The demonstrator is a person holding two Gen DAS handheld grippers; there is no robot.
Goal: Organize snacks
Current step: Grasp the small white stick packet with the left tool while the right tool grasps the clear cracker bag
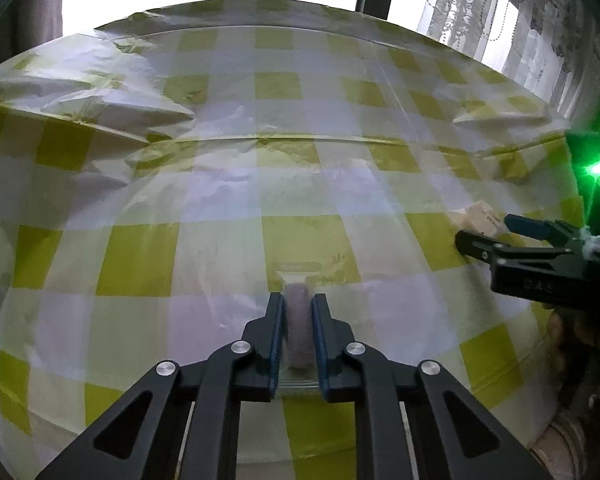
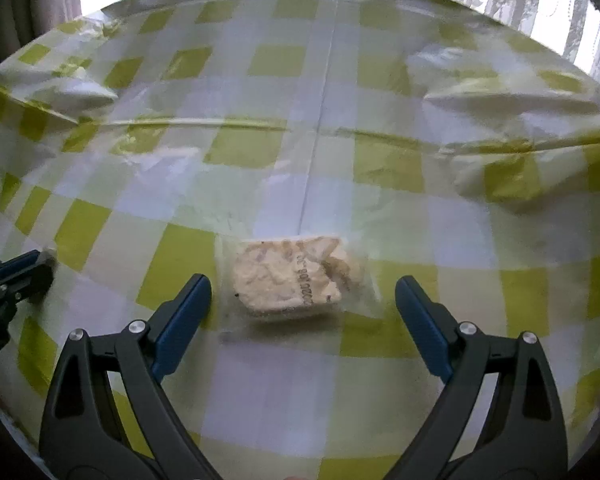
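My left gripper [image 1: 298, 300] is shut on a small brownish snack in a clear wrapper [image 1: 299, 324], pinched edge-on between the blue pads just above the checked tablecloth [image 1: 140, 264]. The same gripper shows at the left edge of the right wrist view, left gripper [image 2: 46, 266]. My right gripper [image 2: 303, 286] stands wide open, one finger on each side of a pale cracker snack in a clear wrapper [image 2: 292, 278] that lies flat on the cloth; the pads do not touch it. In the left wrist view the right gripper [image 1: 482, 230] and that cracker snack [image 1: 480, 218] appear at the right.
A round table under a wrinkled yellow-and-white checked plastic cloth [image 2: 340, 80], with raised folds at the far left [image 2: 80, 92] and far right [image 2: 512, 98]. A bright window and lace curtain [image 1: 500, 20] lie behind. A hand [image 1: 580, 340] holds the right gripper.
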